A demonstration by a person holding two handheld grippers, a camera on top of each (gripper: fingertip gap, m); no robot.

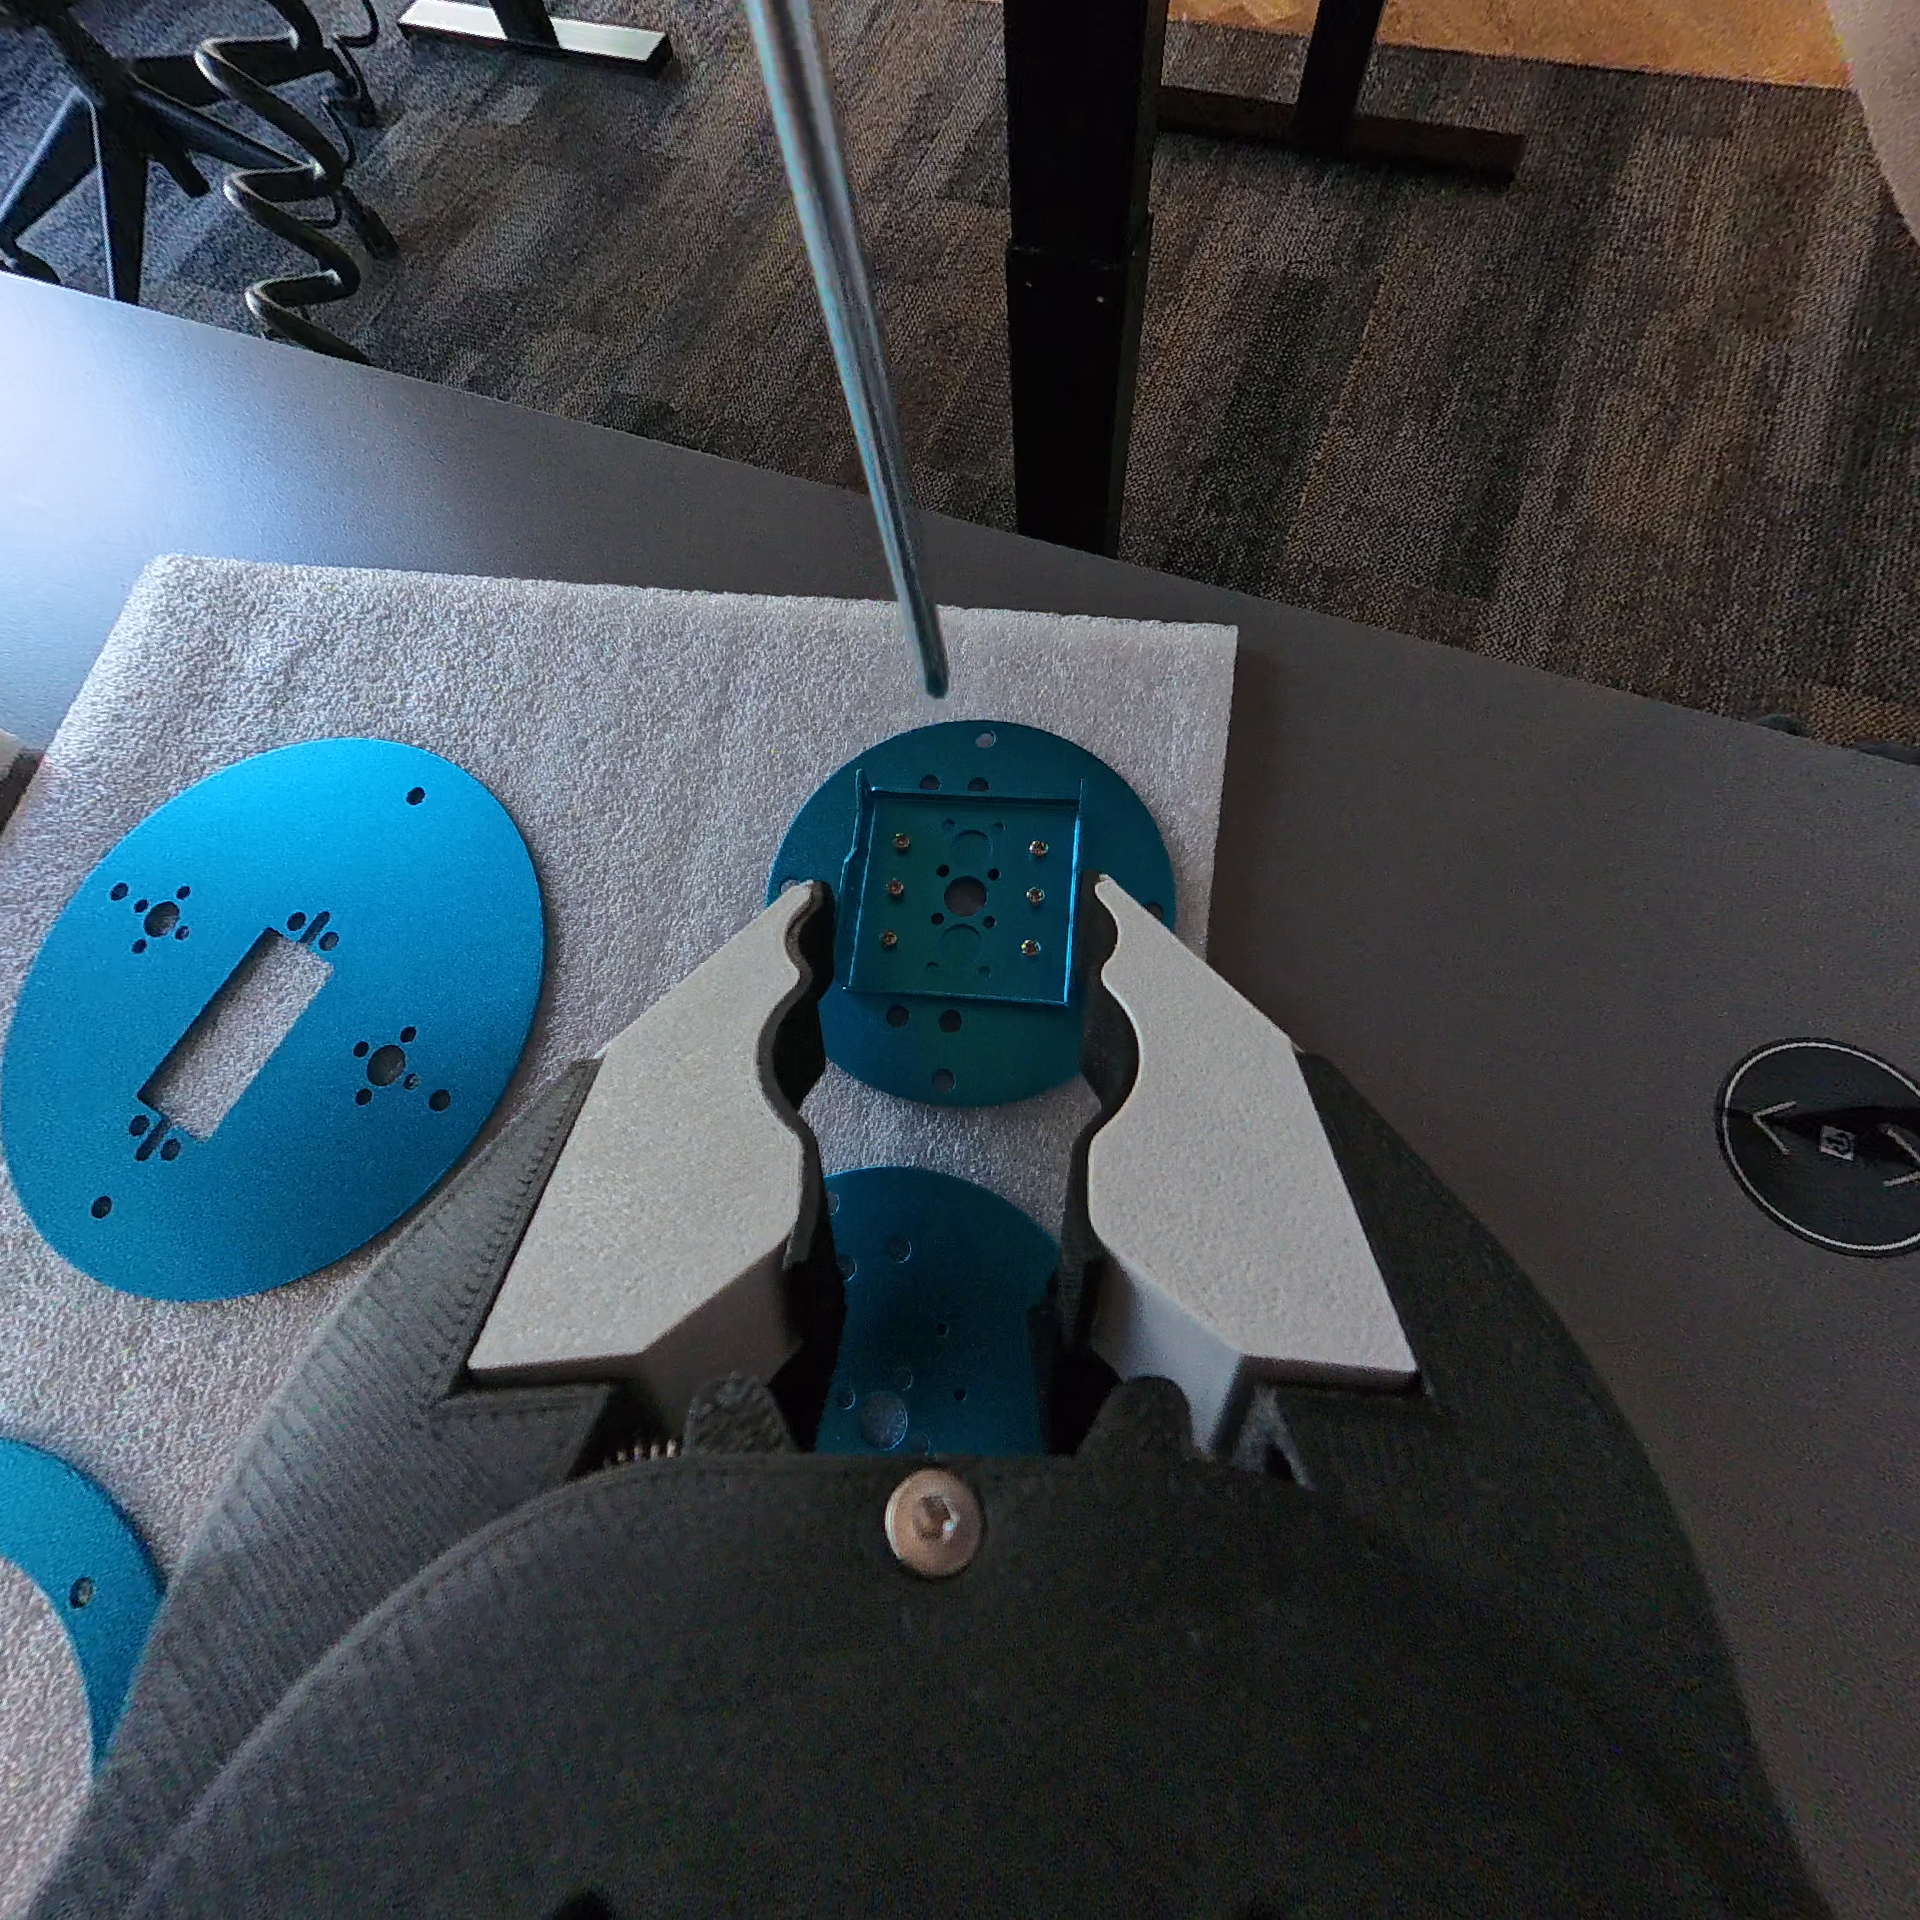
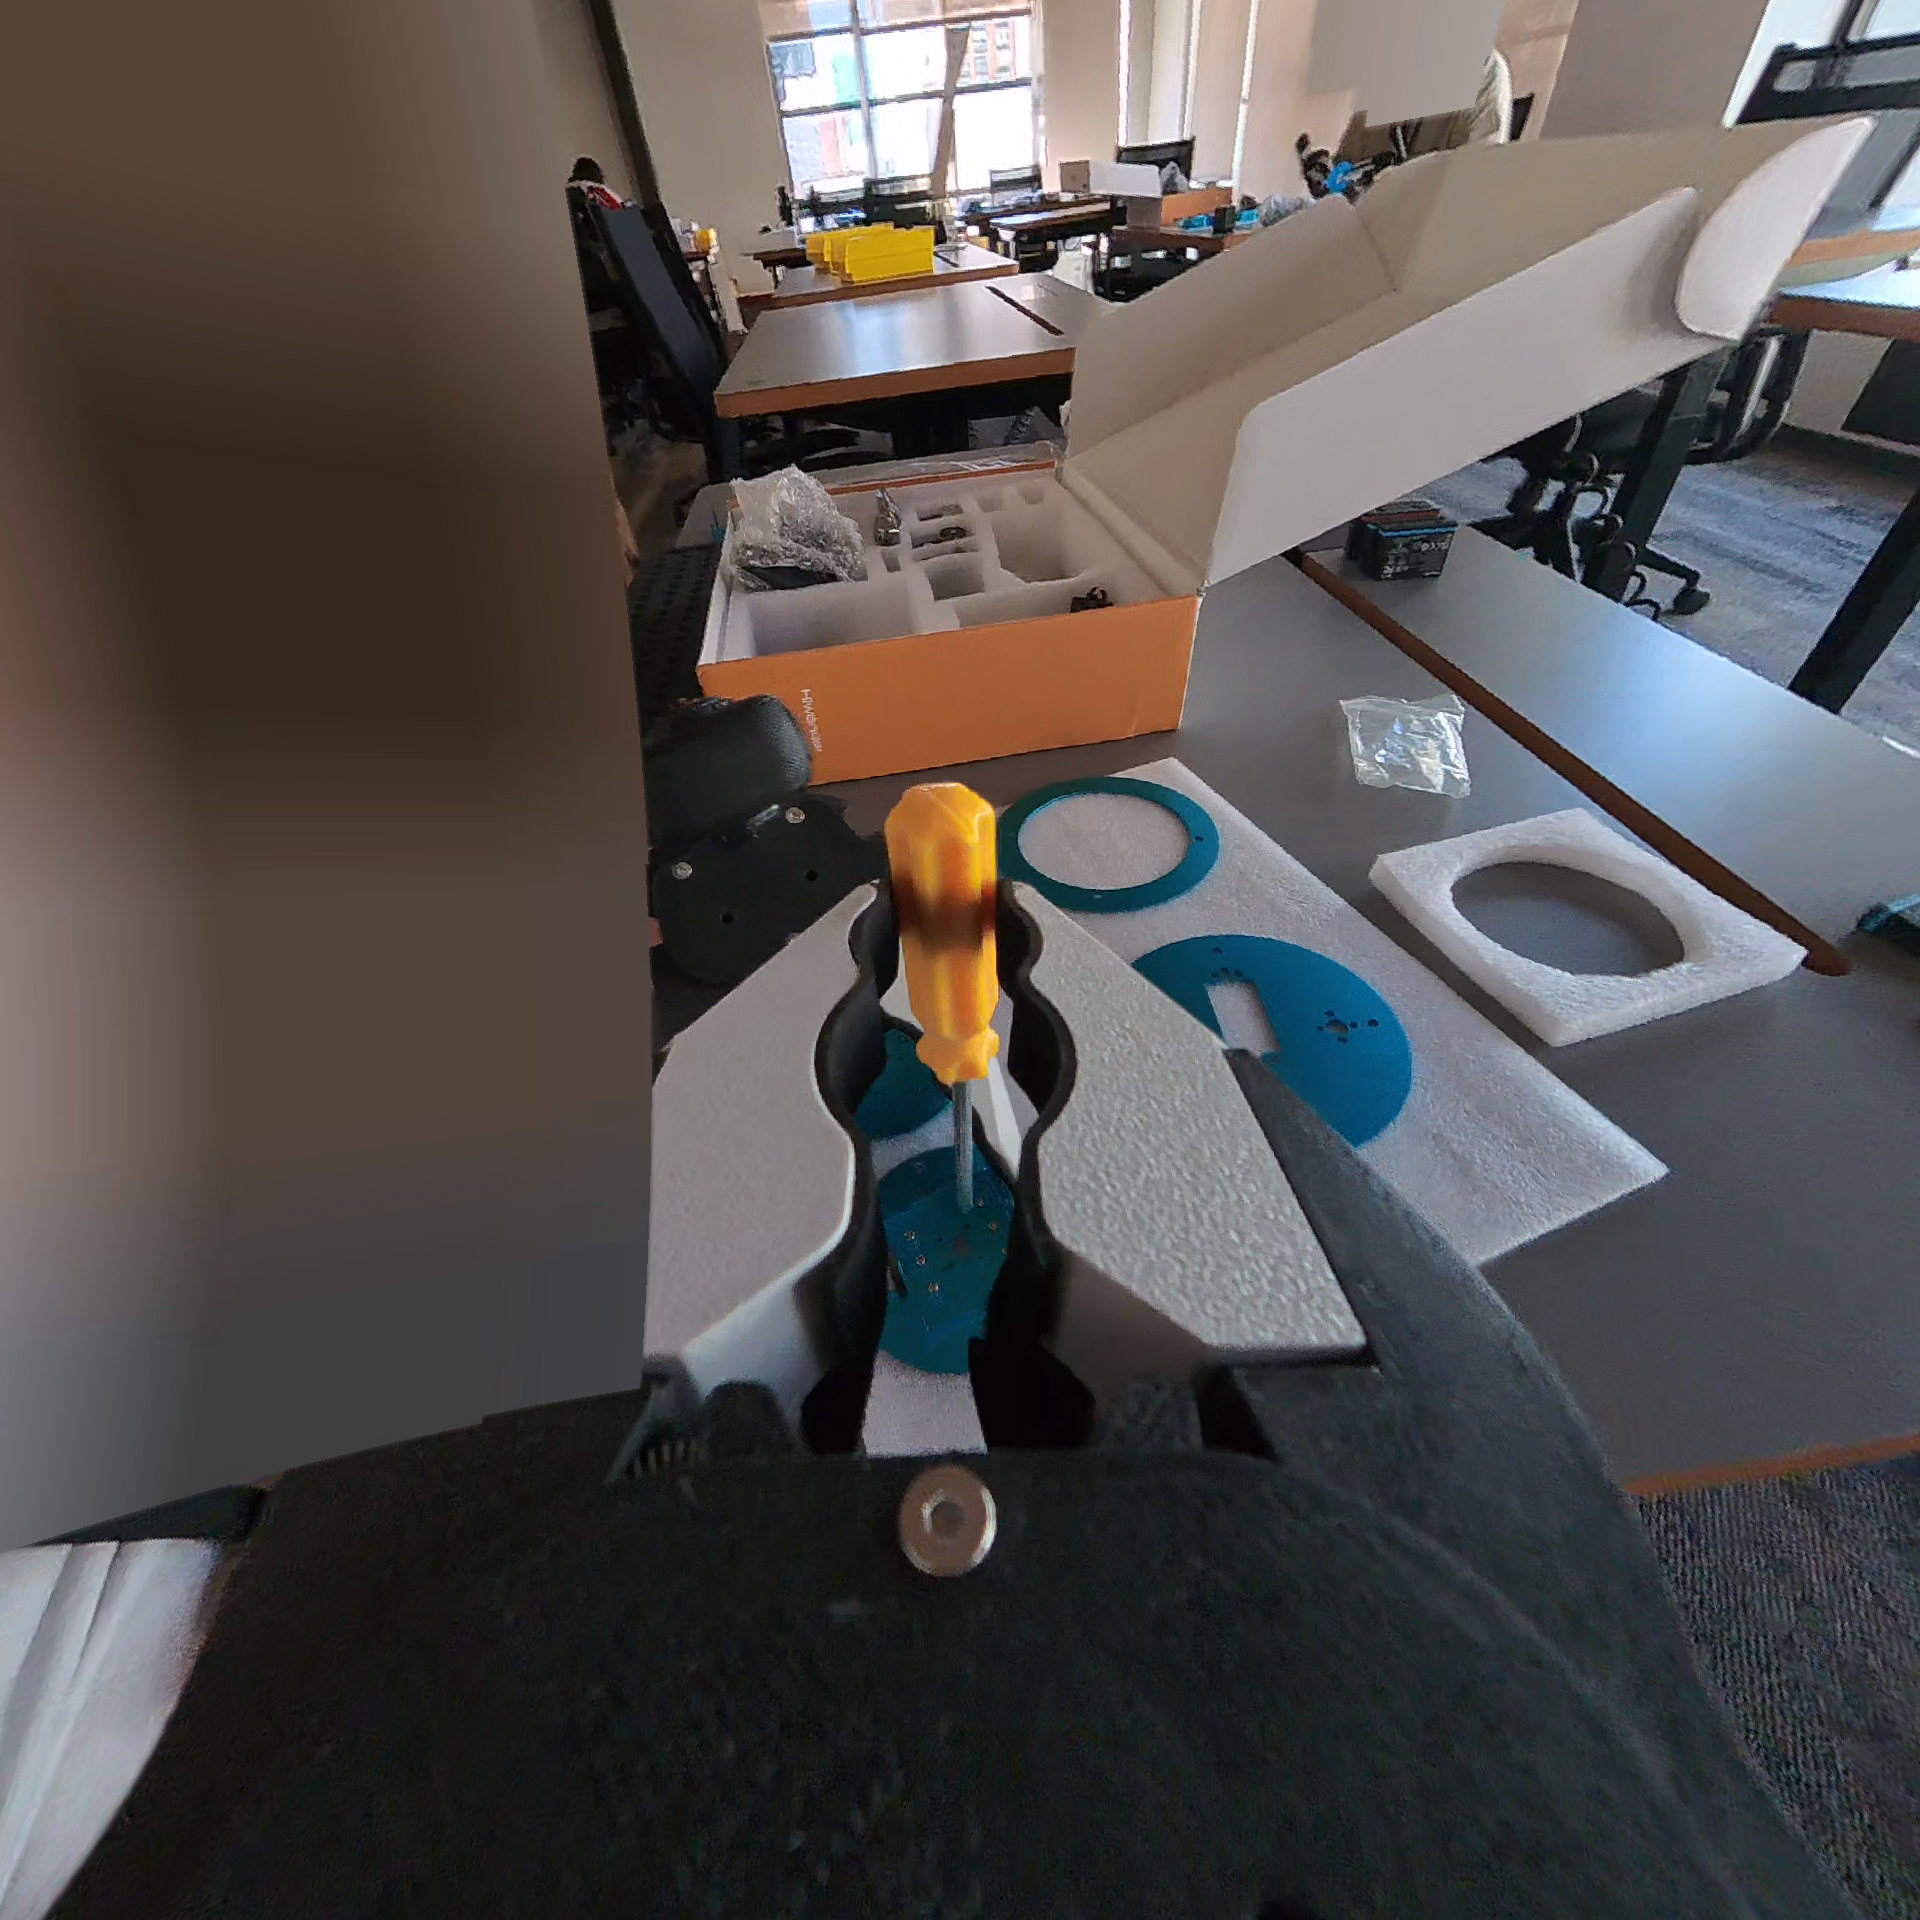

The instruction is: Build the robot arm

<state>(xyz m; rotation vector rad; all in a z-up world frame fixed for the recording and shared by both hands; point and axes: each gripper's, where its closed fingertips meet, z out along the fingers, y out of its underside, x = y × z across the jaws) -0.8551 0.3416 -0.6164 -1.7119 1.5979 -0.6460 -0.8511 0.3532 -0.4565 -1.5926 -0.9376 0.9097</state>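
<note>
Bracket [image 1: 966,904], square and blue, with low side walls and brass-coloured screw heads in its floor, seated on a small disc [image 1: 935,1070] toward the far right of a white foam sheet [image 1: 520,665]. Flanked by the left gripper [image 1: 951,899], closed in on the two side walls, pads seemingly touching them. Above it, a screwdriver [image 2: 940,831] with an orange-yellow handle, clamped upright in the right gripper [image 2: 940,904], steel shaft pointing down. Tip over the bracket in the right wrist view, yet raised and clear of the metal in the left wrist view. Nearer, between the left fingers, a second small disc [image 1: 935,1299] flat on the foam. To the left, a large disc [image 1: 270,1018] with a rectangular slot. Farther along the sheet, a blue ring [image 2: 1117,844]. Off the sheet on the grey table [image 1: 1507,831], a foam frame [image 2: 1579,925] with an oval cut-out and a clear bag [image 2: 1408,743]. Beyond, an open orange box [image 2: 987,707] with a compartmented foam insert. Small pale lettering on the box's side, left uncopied. Pale symbols on a round black insert [image 1: 1829,1143] in the table, too.
</note>
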